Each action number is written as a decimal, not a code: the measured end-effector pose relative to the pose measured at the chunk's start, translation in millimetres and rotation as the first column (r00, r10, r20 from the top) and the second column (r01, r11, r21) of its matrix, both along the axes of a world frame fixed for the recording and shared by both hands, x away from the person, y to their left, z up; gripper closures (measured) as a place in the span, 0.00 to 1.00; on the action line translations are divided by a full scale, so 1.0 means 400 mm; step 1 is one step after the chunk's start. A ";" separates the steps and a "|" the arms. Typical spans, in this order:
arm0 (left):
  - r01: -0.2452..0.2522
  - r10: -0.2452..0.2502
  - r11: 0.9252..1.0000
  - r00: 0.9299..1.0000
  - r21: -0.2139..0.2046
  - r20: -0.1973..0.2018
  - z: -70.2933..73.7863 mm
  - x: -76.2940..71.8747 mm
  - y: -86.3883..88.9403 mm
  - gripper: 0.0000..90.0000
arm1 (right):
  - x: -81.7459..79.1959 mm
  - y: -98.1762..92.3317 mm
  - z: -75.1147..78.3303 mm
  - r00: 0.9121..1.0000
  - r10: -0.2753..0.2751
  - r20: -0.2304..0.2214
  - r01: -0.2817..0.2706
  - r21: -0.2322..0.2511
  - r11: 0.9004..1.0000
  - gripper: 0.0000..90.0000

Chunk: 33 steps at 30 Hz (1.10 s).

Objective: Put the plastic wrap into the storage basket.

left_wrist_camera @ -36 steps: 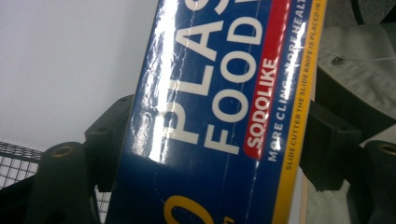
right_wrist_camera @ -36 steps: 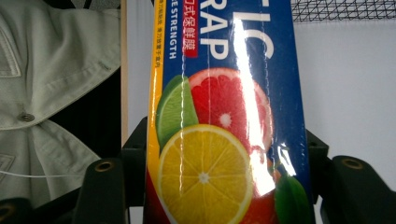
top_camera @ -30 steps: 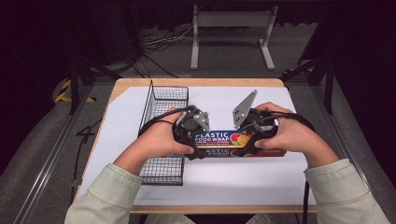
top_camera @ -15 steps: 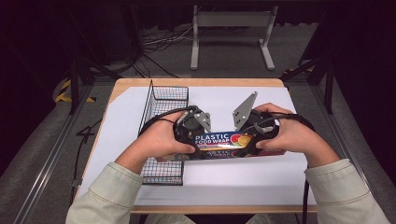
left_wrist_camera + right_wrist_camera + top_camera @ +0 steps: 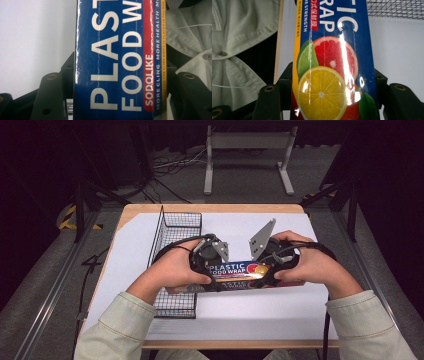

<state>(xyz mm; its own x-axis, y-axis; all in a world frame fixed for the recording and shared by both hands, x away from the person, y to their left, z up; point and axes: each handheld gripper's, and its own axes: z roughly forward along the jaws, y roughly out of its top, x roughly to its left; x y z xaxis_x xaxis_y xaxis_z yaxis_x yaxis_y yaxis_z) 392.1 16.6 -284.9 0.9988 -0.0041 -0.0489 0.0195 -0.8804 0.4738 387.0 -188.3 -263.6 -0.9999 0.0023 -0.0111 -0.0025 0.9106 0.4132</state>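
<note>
A long blue box of plastic food wrap [image 5: 235, 270] lies crosswise over the white-covered table [image 5: 250, 315], in front of the person. My left gripper [image 5: 210, 270] is shut on its left end. In the left gripper view the box [image 5: 117, 62] sits between both black jaws of that gripper [image 5: 120, 72], which press on its sides. My right gripper [image 5: 267, 270] is shut on the right end. In the right gripper view the fruit picture on the box [image 5: 329, 75] lies between the jaws of that gripper [image 5: 332, 80].
A black wire basket [image 5: 175, 235] stands on the left half of the table, just beside the left hand; its mesh [image 5: 394, 8] also appears in the right gripper view. The person's pale green sleeves [image 5: 360, 325] come in from the near edge. A metal stand [image 5: 247, 150] is on the floor beyond the table.
The left hand has closed in slightly on the box's left end. The box and the right hand stay where they were.
</note>
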 end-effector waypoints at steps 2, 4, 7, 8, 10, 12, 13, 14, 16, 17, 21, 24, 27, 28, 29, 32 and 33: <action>-0.002 0.002 1.000 1.000 -0.002 0.002 0.001 -0.002 0.000 0.45 | 0.001 -0.002 0.000 1.000 0.001 -0.006 -0.001 0.001 1.000 0.46; -0.005 0.005 1.000 1.000 -0.005 0.024 0.003 -0.005 0.001 0.45 | 0.004 -0.002 0.000 1.000 0.013 0.007 -0.013 0.005 1.000 0.45; -0.017 0.017 1.000 0.998 0.008 0.055 0.015 -0.012 0.000 0.45 | 0.004 -0.004 0.003 0.999 0.023 0.027 -0.023 0.011 1.000 0.45; -0.026 0.025 1.000 0.998 0.017 0.049 0.019 -0.013 -0.001 0.45 | 0.004 -0.006 0.004 0.999 0.028 0.038 -0.029 0.020 0.999 0.44; -0.055 0.055 0.998 0.998 0.012 0.028 0.023 -0.016 0.001 0.46 | 0.009 -0.019 0.009 0.999 0.023 0.044 -0.025 0.059 0.998 0.41; -0.058 0.057 0.998 0.998 0.015 0.030 0.025 -0.014 0.002 0.46 | 0.010 -0.026 0.014 0.999 0.017 0.052 -0.021 0.080 0.997 0.38; -0.069 0.068 0.998 0.997 0.012 0.029 0.025 -0.014 0.004 0.46 | 0.011 -0.037 0.019 0.998 0.007 0.058 -0.015 0.131 0.991 0.32; -0.077 0.076 0.997 0.997 0.010 0.022 0.026 -0.012 0.007 0.46 | 0.011 -0.045 0.024 0.999 -0.003 0.054 -0.006 0.167 0.986 0.29; -0.094 0.094 0.996 0.996 -0.004 0.010 0.030 -0.009 0.015 0.46 | 0.010 -0.065 0.042 0.998 -0.039 0.057 0.025 0.224 0.974 0.26; -0.094 0.094 0.996 0.996 -0.004 0.010 0.030 -0.009 0.015 0.46 | 0.010 -0.065 0.042 0.998 -0.039 0.057 0.025 0.224 0.974 0.26; -0.168 0.168 0.986 0.986 -0.005 -0.011 0.039 -0.005 0.027 0.46 | 0.016 -0.105 0.077 0.992 -0.105 0.065 0.077 0.341 0.937 0.26; -0.214 0.214 0.977 0.977 -0.015 -0.002 0.042 0.001 0.037 0.46 | 0.019 -0.133 0.099 0.987 -0.149 0.064 0.112 0.397 0.911 0.26; -0.257 0.257 0.966 0.966 -0.026 -0.012 0.046 0.007 0.046 0.46 | 0.019 -0.146 0.108 0.980 -0.185 0.068 0.142 0.406 0.903 0.25; -0.276 0.276 0.961 0.961 -0.026 -0.010 0.049 0.011 0.051 0.46 | 0.020 -0.153 0.112 0.975 -0.209 0.073 0.160 0.419 0.894 0.25; -0.298 0.299 0.954 0.954 -0.029 -0.004 0.050 0.012 0.055 0.46 | 0.022 -0.160 0.115 0.969 -0.237 0.076 0.183 0.425 0.886 0.25; -0.343 0.343 0.939 0.939 -0.031 -0.003 0.054 0.015 0.064 0.45 | 0.028 -0.176 0.121 0.942 -0.327 0.080 0.254 0.466 0.847 0.25; -0.365 0.365 0.930 0.931 -0.038 -0.010 0.054 0.018 0.069 0.45 | 0.030 -0.180 0.121 0.935 -0.346 0.079 0.270 0.474 0.838 0.25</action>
<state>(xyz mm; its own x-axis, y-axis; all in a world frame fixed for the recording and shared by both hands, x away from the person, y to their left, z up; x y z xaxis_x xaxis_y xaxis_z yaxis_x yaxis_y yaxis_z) 399.4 44.4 -263.2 0.9316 0.3588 -0.0588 0.3375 -0.7935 0.5065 398.9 -260.4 -215.1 -0.9316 0.3528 -0.0874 0.1488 0.5895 0.7939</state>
